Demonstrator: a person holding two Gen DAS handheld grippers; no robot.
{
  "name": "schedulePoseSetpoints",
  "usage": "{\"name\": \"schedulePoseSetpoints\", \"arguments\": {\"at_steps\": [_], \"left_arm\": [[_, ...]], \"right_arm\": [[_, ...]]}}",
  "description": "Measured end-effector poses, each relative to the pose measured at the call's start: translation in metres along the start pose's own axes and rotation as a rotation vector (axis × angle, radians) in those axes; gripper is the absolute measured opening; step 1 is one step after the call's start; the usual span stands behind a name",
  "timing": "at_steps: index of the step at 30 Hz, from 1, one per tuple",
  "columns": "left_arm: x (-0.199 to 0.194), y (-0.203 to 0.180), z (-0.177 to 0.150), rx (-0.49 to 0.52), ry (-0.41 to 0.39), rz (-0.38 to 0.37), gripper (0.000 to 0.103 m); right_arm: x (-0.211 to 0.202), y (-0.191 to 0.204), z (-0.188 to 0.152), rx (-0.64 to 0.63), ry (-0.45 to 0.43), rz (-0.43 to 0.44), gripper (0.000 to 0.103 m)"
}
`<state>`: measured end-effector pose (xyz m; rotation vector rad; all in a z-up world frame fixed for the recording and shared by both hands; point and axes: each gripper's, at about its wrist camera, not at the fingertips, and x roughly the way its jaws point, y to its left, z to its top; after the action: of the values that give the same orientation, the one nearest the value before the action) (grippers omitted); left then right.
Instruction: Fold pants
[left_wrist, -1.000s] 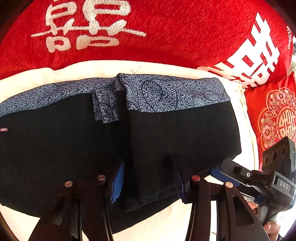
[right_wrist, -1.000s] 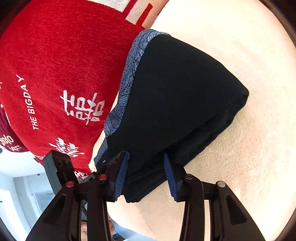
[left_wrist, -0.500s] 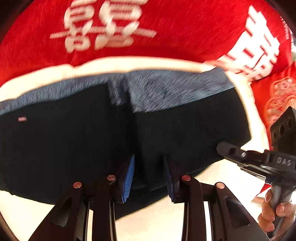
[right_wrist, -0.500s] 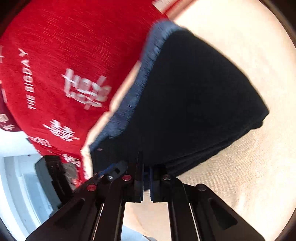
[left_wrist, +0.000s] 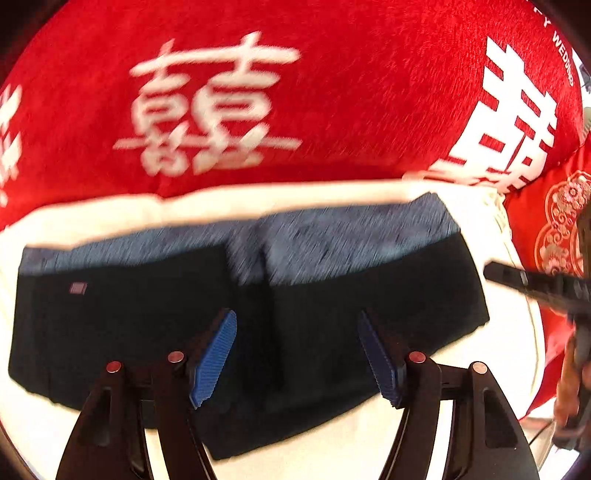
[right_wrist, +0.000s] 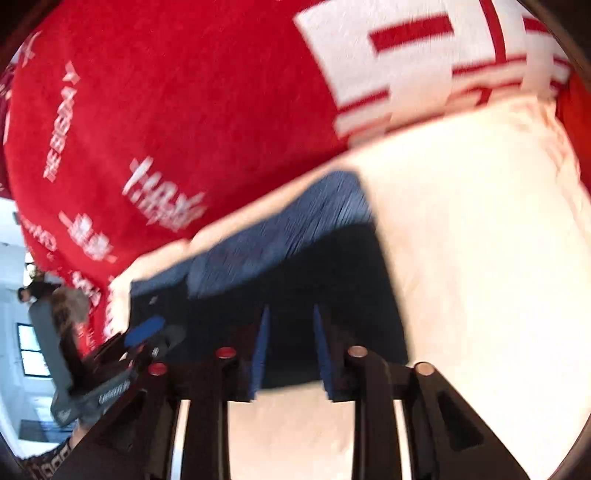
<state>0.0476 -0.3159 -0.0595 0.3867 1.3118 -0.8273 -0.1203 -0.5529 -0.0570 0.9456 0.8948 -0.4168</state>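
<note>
The folded pants (left_wrist: 332, 295) are laid flat on the cushion (left_wrist: 110, 218), with the blanket (left_wrist: 332, 92) spread behind them.

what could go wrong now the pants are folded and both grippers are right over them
The left gripper is opening right above the folded black pants; a finger could snag the top layer and undo the fold. The right gripper, also opening, sits over the near edge and might drag it across the cream cover.

One pair of folded pants (left_wrist: 332, 317), two hand-held grippers (left_wrist: 295, 354), two red cushions (left_wrist: 295, 92)
</note>
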Motion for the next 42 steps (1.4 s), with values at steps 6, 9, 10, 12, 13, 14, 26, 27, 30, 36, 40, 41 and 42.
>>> {"name": "schedulePoseSetpoints", "arguments": {"at_steps": [6,9,10,12,13,14,26,27,30,36,40,41,42], "left_arm": [[0.054,-0.015,0.023,-0.039,0.038,0.065,0.069],[0.067,-0.005,0.005,-0.061,0.063,0.097,0.070],[0.063,-0.003,0.000,-0.060,0.040,0.091,0.070],[0.059,-0.004,-0.006,-0.038,0.051,0.099,0.070],[0.057,-0.003,-0.007,-0.037,0.054,0.099,0.070],[0.055,-0.002,-0.009,-0.041,0.059,0.097,0.070],[0.000,0.032,-0.064,-0.260,0.066,0.088,0.084],[-0.006,0.037,-0.070,-0.283,0.053,0.078,0.099],[-0.025,0.052,-0.088,-0.331,0.002,0.054,0.101],[-0.032,0.091,-0.111,-0.374,0.038,0.084,0.101],[-0.036,0.126,-0.120,-0.404,0.064,0.121,0.101],[-0.041,0.140,-0.124,-0.422,0.063,0.127,0.101],[-0.044,0.148,-0.126,-0.434,0.062,0.123,0.101]], "right_arm": [[0.065,-0.005,0.042,-0.111,0.102,-0.086,0.015],[0.074,0.003,0.032,-0.184,0.100,-0.108,0.016],[0.071,0.004,0.028,-0.200,0.111,-0.084,0.015],[0.066,0.002,0.022,-0.183,0.152,0.001,0.016],[0.062,0.001,0.018,-0.168,0.176,0.014,0.016],[0.057,0.000,0.014,-0.159,0.182,0.018,0.016],[0.010,0.018,-0.058,-0.203,0.176,0.031,0.057],[0.009,0.022,-0.063,-0.217,0.180,0.028,0.061],[0.012,0.038,-0.077,-0.273,0.196,-0.005,0.075],[0.026,0.077,-0.105,-0.393,0.180,-0.125,0.084],[0.042,0.109,-0.123,-0.417,0.186,-0.142,0.084],[0.046,0.117,-0.126,-0.431,0.185,-0.153,0.084],[0.050,0.126,-0.130,-0.447,0.186,-0.164,0.084]]}}
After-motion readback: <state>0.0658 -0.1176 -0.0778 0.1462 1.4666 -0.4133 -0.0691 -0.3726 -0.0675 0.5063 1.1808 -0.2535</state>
